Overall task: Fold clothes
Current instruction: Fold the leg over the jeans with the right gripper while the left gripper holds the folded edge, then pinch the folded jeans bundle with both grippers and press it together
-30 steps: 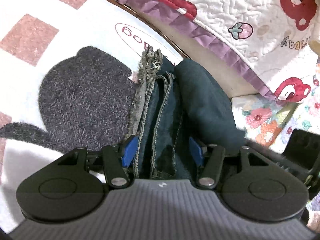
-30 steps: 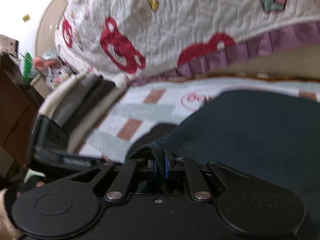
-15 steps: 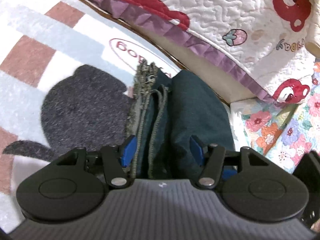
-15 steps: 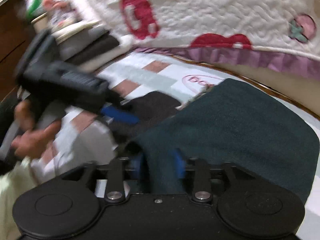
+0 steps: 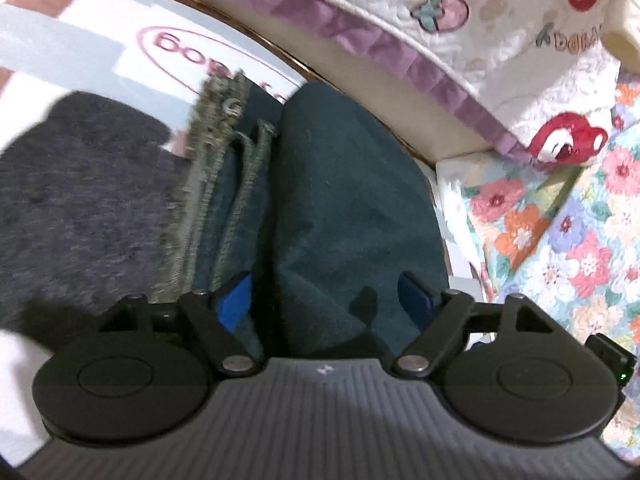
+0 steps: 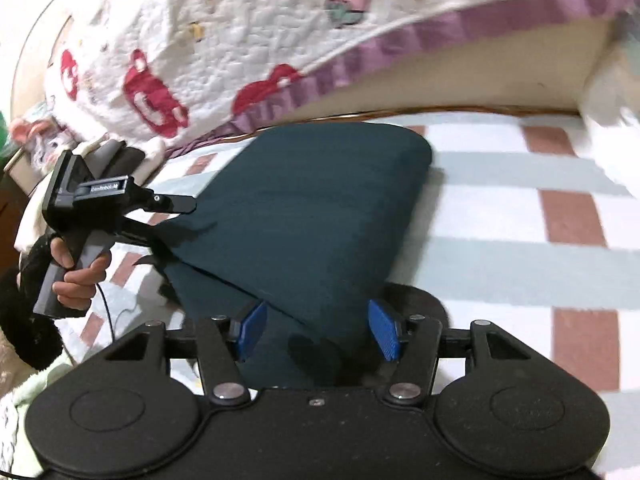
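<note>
Jeans (image 6: 316,216) lie folded on the rug (image 6: 500,256) (both grippers' fingers spread).

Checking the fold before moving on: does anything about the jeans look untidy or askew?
Slightly. The folded jeans lie on the rug, but along their left edge the frayed hem and seamed layers stick out unevenly past the smooth top layer.

Folded jeans (image 6: 316,208) on rug (image 6: 500,248), before quilt-draped bed (image 6: 248,40). Right gripper (image 6: 316,330) at near edge, jaws apart astride the fabric; left gripper (image 5: 326,294) likewise at left edge. Floral bedding (image 5: 560,220) right of jeans.
</note>
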